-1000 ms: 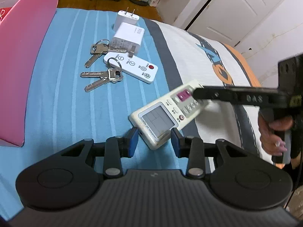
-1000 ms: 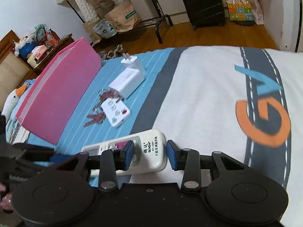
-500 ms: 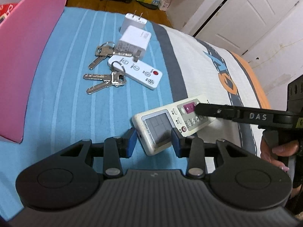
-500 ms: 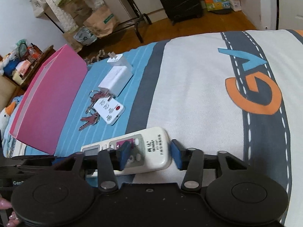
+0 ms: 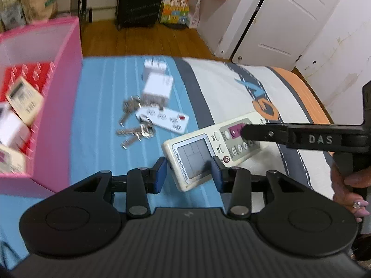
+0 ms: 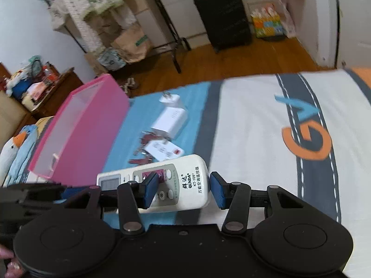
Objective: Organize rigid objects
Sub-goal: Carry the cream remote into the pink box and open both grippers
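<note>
A white air-conditioner remote (image 5: 215, 148) is held above the bed between both grippers. My left gripper (image 5: 189, 175) is shut on its screen end. My right gripper (image 6: 183, 190) is around its other end (image 6: 185, 180); its pads stand a little off the sides, so it is open. A small white remote (image 5: 164, 120), two key bunches (image 5: 135, 127) and two white chargers (image 5: 157, 88) lie on the blue striped part of the bed. A pink bin (image 5: 34, 106) with several boxes inside stands at the left; it also shows in the right wrist view (image 6: 76, 129).
The bed cover (image 6: 255, 127) is white with grey and orange markings to the right. Beyond the bed are a wooden floor, a black suitcase (image 6: 222, 16), a rack with paper bags (image 6: 129, 37) and white doors (image 5: 278, 18).
The remote has been lifted off the bed and both grippers have risen with it. The right gripper's jaws have widened. The inside of the pink bin has come into the left view.
</note>
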`<state>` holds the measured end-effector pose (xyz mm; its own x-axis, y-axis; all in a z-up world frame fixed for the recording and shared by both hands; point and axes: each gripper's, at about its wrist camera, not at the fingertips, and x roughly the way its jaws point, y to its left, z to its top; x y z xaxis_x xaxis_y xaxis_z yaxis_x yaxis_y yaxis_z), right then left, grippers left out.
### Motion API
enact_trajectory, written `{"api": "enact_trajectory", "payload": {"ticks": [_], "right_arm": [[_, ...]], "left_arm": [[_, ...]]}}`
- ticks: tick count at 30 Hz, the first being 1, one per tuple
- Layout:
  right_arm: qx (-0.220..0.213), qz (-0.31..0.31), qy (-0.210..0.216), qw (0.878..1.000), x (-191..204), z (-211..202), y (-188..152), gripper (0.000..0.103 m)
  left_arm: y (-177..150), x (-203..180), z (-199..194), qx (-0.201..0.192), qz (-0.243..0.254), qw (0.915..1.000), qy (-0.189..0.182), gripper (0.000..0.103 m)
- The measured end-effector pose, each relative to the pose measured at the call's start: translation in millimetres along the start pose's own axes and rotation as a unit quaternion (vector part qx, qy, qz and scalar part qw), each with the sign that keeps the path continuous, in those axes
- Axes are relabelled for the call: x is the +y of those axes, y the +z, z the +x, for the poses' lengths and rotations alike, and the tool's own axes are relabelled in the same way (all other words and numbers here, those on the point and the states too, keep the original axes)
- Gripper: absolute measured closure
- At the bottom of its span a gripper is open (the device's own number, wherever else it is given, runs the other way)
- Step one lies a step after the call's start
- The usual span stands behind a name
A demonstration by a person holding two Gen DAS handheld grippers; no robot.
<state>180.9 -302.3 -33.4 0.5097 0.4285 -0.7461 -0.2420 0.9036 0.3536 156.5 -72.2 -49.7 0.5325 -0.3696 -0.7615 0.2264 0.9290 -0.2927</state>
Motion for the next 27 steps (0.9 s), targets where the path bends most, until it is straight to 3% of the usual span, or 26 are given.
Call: {"api": "enact_trajectory", "payload": {"ticks": [14,22,27], "right_arm": [[-0.016,-0.107,0.025,0.994,104,-7,35,0.052],[-0.037,-0.154,0.044,0.986,176,12,64,0.053],[-0.009,-0.176,0.047,0.983,211,46,68,0.053]], "left_arm": [[42,56,-90,-0.081,0.005,0.9950,0.059,0.063],[55,122,-137,-0.120,-0.034,0.9887,0.084,0.062],[54,170,-140,-0.105,-0.077,0.9864,0.100,0.062]]}}
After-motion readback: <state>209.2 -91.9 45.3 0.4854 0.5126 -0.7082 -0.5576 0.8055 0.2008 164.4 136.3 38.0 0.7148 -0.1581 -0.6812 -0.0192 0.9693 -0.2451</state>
